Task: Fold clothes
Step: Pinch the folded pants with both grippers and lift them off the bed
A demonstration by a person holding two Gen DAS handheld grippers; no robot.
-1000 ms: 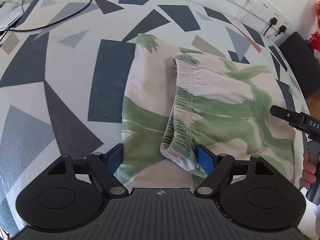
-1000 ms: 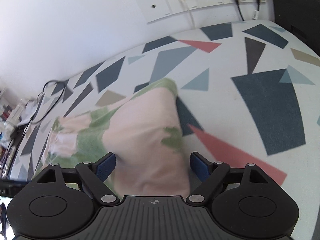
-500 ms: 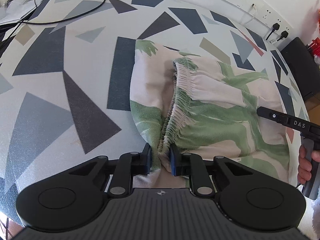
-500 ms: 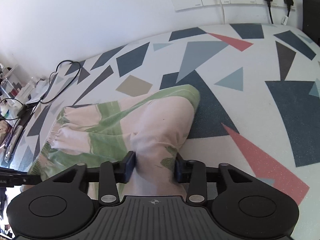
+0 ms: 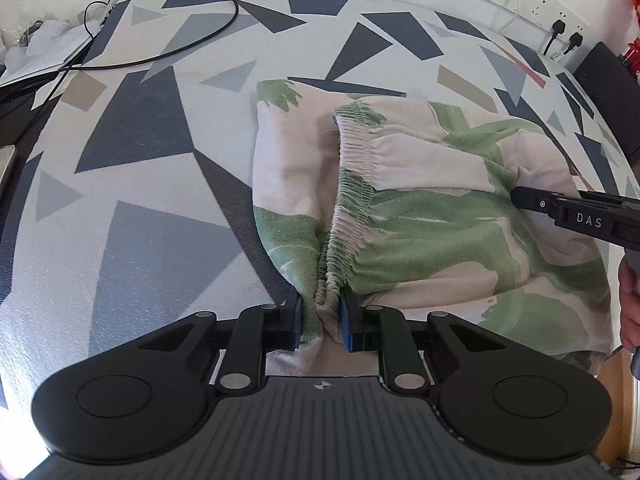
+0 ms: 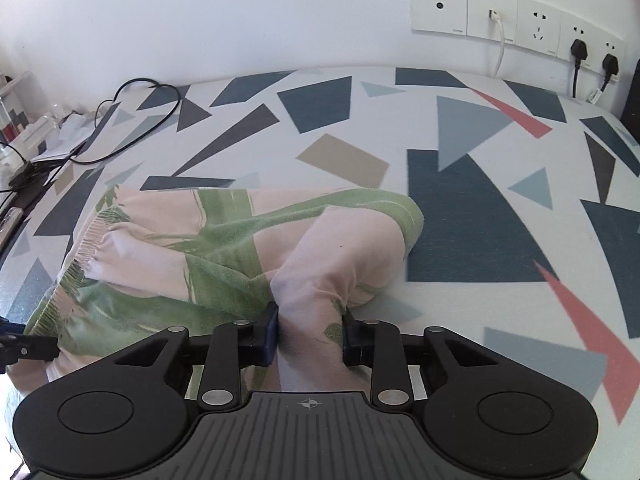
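Observation:
Pale pink shorts with green leaf print (image 5: pixel 432 216) lie folded on a bed sheet with a geometric pattern (image 5: pixel 140 168). My left gripper (image 5: pixel 320 316) is shut on the near end of the gathered elastic waistband (image 5: pixel 352 176). In the right wrist view the same shorts (image 6: pixel 224 256) spread to the left, and my right gripper (image 6: pixel 308 328) is shut on a bunched pink fold at the near right corner. The right gripper's black body also shows at the right edge of the left wrist view, held by a hand (image 5: pixel 630 304).
A black cable (image 5: pixel 172 28) loops at the far left by white papers (image 5: pixel 52 40). Wall sockets with plugs (image 6: pixel 560 40) run along the white wall behind the bed. A dark object (image 5: pixel 612 92) stands at the far right edge.
Both grippers went from open around the cloth to shut on it. Now the cloth in each is lifted and bunched a little, and both views have pulled back slightly.

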